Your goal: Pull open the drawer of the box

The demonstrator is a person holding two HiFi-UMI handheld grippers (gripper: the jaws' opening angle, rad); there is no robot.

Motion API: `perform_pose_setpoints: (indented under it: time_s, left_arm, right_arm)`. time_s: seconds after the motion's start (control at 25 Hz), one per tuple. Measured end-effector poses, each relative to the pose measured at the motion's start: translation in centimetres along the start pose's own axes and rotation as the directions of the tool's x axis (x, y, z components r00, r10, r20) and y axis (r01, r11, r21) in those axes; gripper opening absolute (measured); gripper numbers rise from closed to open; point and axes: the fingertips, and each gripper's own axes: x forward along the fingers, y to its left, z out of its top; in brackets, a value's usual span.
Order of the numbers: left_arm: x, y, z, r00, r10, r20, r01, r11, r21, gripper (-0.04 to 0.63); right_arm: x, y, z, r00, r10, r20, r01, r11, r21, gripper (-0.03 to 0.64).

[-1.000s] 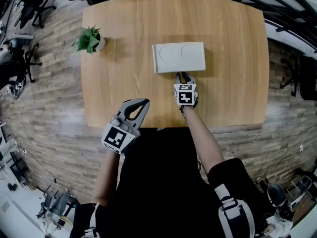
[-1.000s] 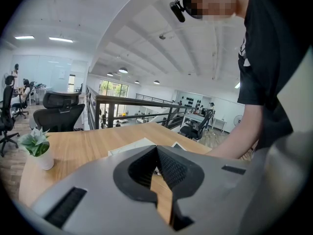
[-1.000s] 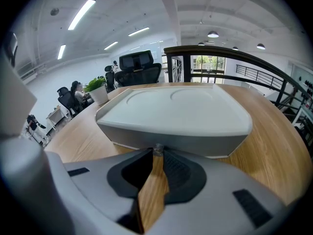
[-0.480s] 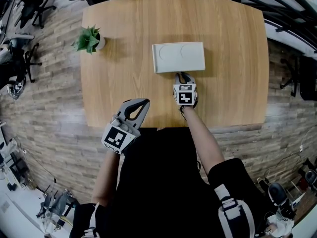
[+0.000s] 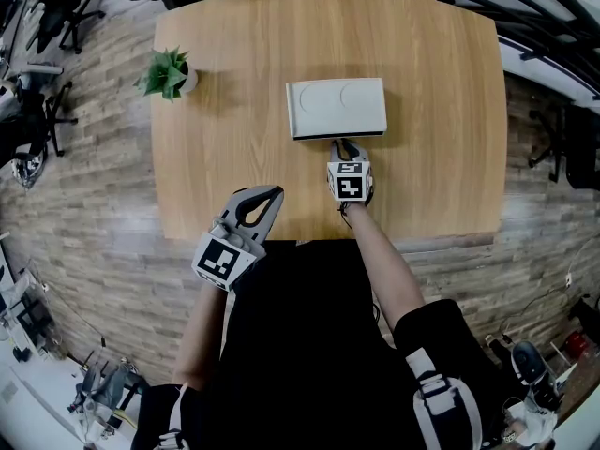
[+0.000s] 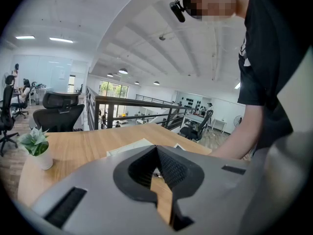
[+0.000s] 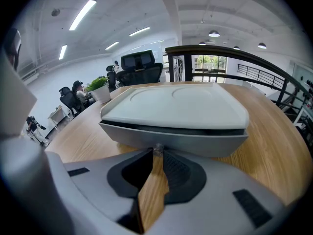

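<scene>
- White box (image 5: 336, 106) sits centrally on the wooden tabletop (image 5: 234, 73), towards its far edge; a dark gap shows above its drawer (image 7: 171, 140).
- Right gripper (image 5: 343, 146) is clamped on the drawer knob (image 7: 157, 150).
- Left gripper (image 5: 272, 193), jaws together and empty, hovers at the near edge.

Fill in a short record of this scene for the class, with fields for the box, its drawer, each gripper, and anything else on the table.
box: pale grey and flat, lying near the middle of the wooden table
drawer: front faces the person, small knob at its centre, dark gap showing under the box top
right gripper: at the drawer front, jaws shut on the knob
left gripper: held back by the table's near edge, jaws together, nothing between them
other item: potted plant at the table's far left corner
</scene>
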Motion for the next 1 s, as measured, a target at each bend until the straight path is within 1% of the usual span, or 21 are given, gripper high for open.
perform_pose_setpoints:
  time_s: [0.24,0.48,0.88,1.0]
  left_arm:
    - [-0.1,-0.3,-0.3,1.000,-0.005,-0.015,0.005,1.000,0.005,0.021]
    - [0.1,-0.6,0.2,1.000,-0.001,0.002,0.001,1.000,0.003,0.021]
    - [0.2,-1.1,0.0,1.000,-0.004,-0.003,0.004,1.000,0.008,0.021]
    - [0.4,-1.2,0.3,1.000,-0.003,0.011,0.003,1.000,0.006,0.021]
  right_arm:
    - [-0.1,0.2,-0.2,1.000,0.011,0.007,-0.011,1.000,-0.016,0.078]
    - [-0.5,0.1,-0.6,1.000,0.011,-0.002,-0.011,1.000,0.000,0.078]
    - [-1.1,0.5,-1.4,1.000,0.017,-0.007,-0.017,1.000,-0.016,0.078]
    - [-1.1,0.6,-1.8,1.000,0.023,-0.011,-0.024,1.000,-0.012,0.078]
